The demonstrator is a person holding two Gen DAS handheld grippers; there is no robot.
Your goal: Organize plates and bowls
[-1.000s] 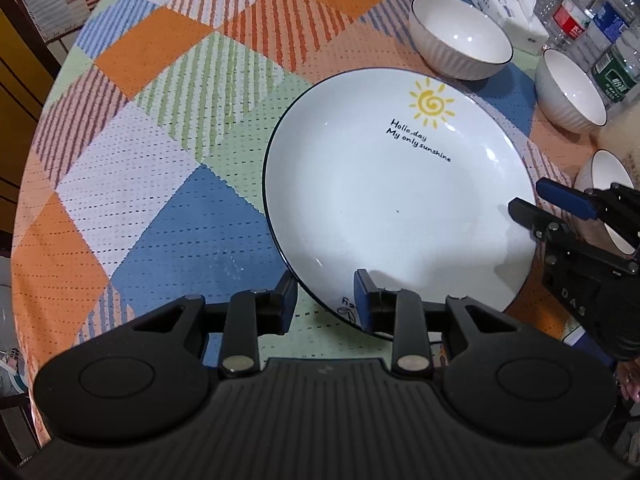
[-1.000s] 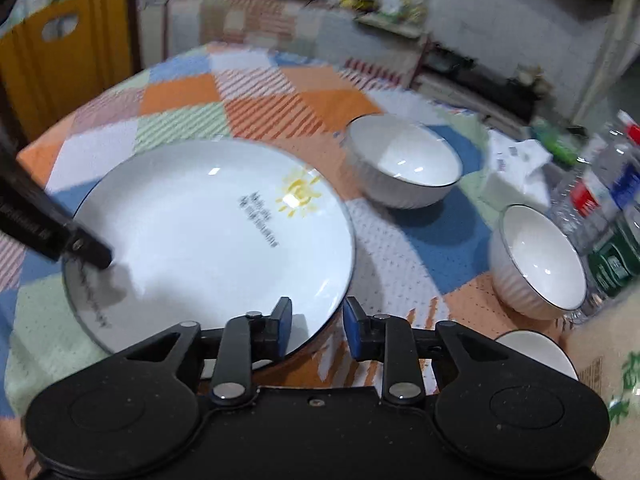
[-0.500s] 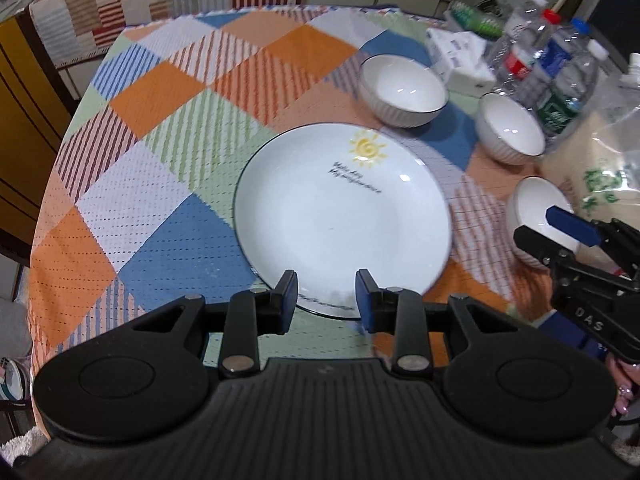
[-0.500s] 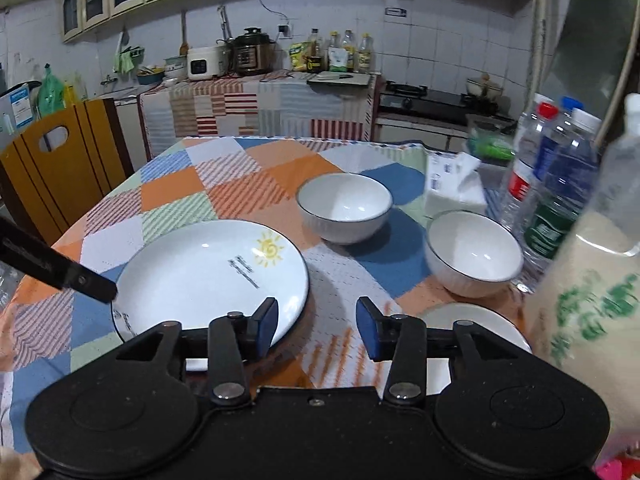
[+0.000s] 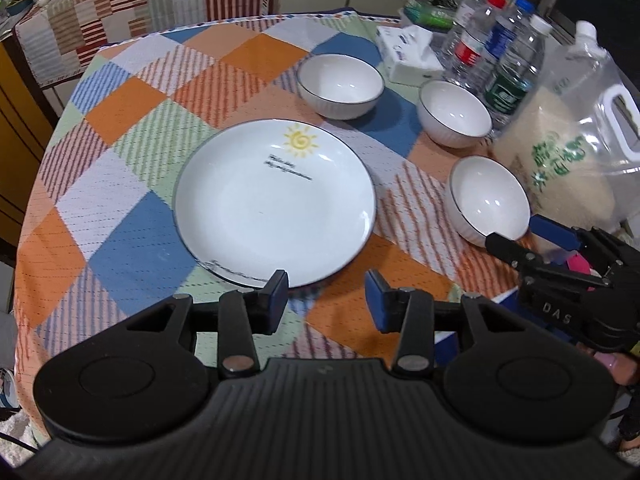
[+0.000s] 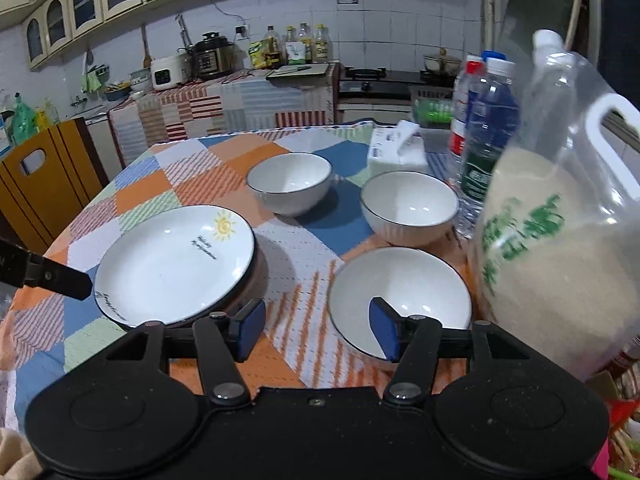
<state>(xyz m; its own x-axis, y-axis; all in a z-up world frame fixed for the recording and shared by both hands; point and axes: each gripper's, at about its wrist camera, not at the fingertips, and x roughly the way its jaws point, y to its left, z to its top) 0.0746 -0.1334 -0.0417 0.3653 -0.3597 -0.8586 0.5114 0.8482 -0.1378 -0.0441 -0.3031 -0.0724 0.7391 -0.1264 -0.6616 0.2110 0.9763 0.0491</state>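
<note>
A white plate with a sun drawing lies on the checked tablecloth; it also shows in the right wrist view. Three white bowls stand to its right: a far one, a middle one, and a near one. My left gripper is open and empty, just short of the plate's near rim. My right gripper is open and empty, its right finger over the near bowl's front rim; it also appears at the right of the left wrist view.
A large clear jug of rice stands right next to the near bowl. Water bottles and a tissue pack stand behind the bowls. A wooden chair is at the table's left. The table's edge runs close below both grippers.
Both grippers pulled back from the plate and opened wider. The plate lies where it was. The right gripper swung right, toward the near bowl.
</note>
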